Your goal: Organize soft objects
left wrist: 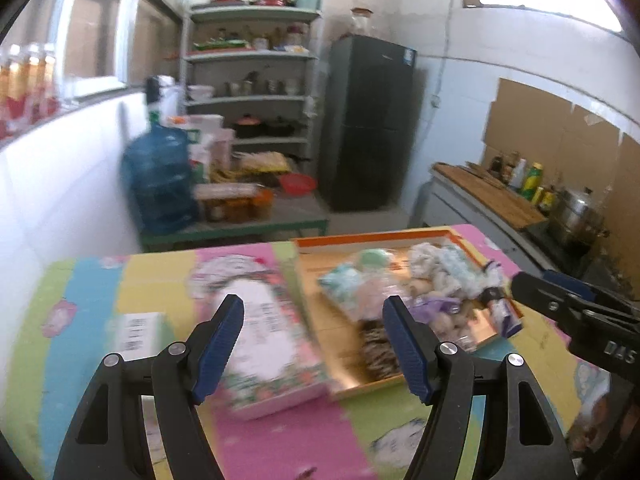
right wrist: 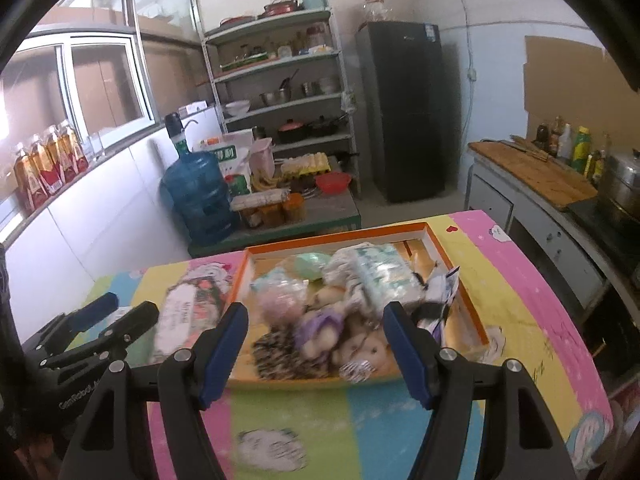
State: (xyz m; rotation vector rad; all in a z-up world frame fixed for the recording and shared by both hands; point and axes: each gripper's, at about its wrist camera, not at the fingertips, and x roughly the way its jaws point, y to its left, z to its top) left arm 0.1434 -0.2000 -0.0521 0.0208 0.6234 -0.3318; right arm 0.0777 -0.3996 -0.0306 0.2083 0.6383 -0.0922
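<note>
The table (right wrist: pixel 520 304) with its bright cartoon cover fills the middle of the kitchen, and on it sits an orange-rimmed tray (right wrist: pixel 340 236) heaped with soft toys (right wrist: pixel 320 328) and plastic-wrapped packs (right wrist: pixel 380 276), so full that things crowd the right rim. Just left of the tray lies a flowered box (left wrist: pixel 272 344), and further left a small white box (left wrist: pixel 140 332). Both claws hang above the near edge, the left claw (left wrist: pixel 312 340) and the right claw (right wrist: pixel 316 344) each spread wide with nothing held. To my eye the danger is the heap: a grab at one toy could drag its neighbours over the rim, a slippery pack could squirt from the pads, and the two claws, close together, could knock each other.
</note>
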